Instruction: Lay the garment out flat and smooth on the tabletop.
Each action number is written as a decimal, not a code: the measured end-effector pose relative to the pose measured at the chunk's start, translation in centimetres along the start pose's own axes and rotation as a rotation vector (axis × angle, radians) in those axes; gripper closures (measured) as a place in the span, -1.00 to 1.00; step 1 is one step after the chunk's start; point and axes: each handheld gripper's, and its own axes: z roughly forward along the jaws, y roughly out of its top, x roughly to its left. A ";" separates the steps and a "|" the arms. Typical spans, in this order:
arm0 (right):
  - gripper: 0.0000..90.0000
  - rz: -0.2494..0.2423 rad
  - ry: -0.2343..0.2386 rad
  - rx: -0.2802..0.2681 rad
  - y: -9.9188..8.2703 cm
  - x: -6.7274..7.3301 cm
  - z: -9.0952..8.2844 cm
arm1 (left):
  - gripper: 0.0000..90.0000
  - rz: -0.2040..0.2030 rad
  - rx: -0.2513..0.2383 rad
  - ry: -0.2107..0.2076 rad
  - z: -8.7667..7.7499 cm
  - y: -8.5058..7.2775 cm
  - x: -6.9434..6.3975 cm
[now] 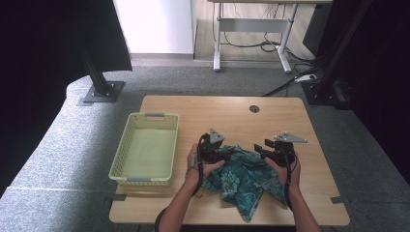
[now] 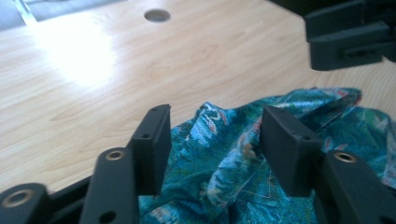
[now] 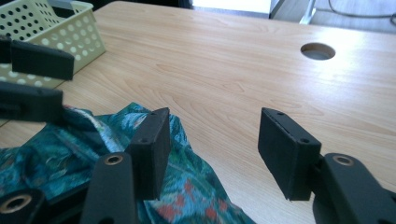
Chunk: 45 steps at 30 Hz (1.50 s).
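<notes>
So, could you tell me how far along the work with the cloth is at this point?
Little looks done: the cloth lies crumpled on the table and the basket holds nothing. In hand: the left gripper and right gripper are open at its far edge, gripping nothing. Taking hold and whatever follows are left.

The cloth [image 1: 241, 179] is teal and dark green, printed with a pattern of leaves and flowers, with small red and pale spots in it. The basket [image 1: 145, 116] is pale yellow-green, with grey handles. The table [image 1: 270, 121] is light wood with visible grain. Both grippers, left [image 1: 216, 153] and right [image 1: 267, 150], are black with grey plates.
</notes>
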 end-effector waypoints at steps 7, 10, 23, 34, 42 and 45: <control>-0.04 -0.039 0.066 -0.016 -2.0 0.4 -2.7 | -0.15 0.055 -0.035 0.017 -2.6 -1.9 -1.3; -0.03 -0.053 0.068 -0.007 -3.4 0.5 -3.7 | -0.14 0.072 -0.029 0.006 -2.9 -3.3 -2.1; 0.01 -0.094 0.087 0.174 -9.5 0.4 -2.3 | -0.15 0.101 0.147 -0.029 0.8 -8.5 -4.0; 0.02 -0.157 0.125 0.194 -11.5 2.0 -3.1 | -0.16 0.105 0.157 -0.038 -0.4 -10.7 -4.5; 0.02 -0.235 0.176 0.219 -12.3 3.7 -4.7 | -0.16 0.140 0.164 -0.055 -2.6 -12.2 -5.3; 0.01 -0.296 0.126 0.185 -12.0 4.0 -5.4 | -0.16 0.145 0.165 -0.057 -2.8 -12.3 -5.3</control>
